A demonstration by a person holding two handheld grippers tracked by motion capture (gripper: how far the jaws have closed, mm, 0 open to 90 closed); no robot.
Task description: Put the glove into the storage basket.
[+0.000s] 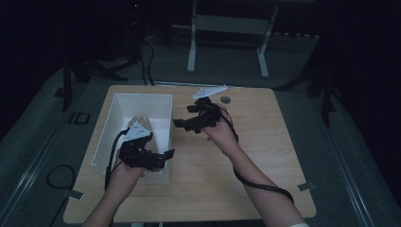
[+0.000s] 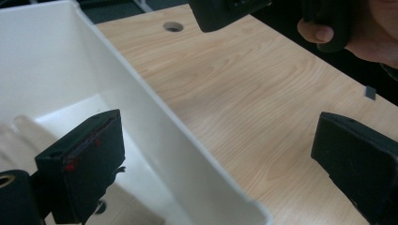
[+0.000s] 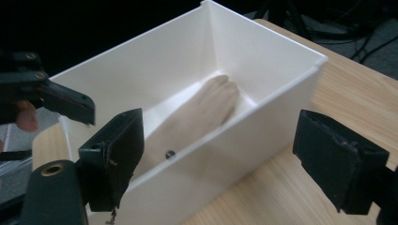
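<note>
Inside the white bin [image 3: 263, 49], a beige glove [image 3: 199, 115].

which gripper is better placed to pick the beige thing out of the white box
Left, probably. The left hand-held gripper hangs open over the white box's near wall, one jaw inside. The beige item lies on the box floor. The right hand-held gripper hovers open outside, over the table.

The left gripper [image 1: 163, 155] is gaping wide, pointing toward three o'clock, while the right gripper [image 1: 182, 116] is pointing toward nine o'clock, equally spread.
</note>
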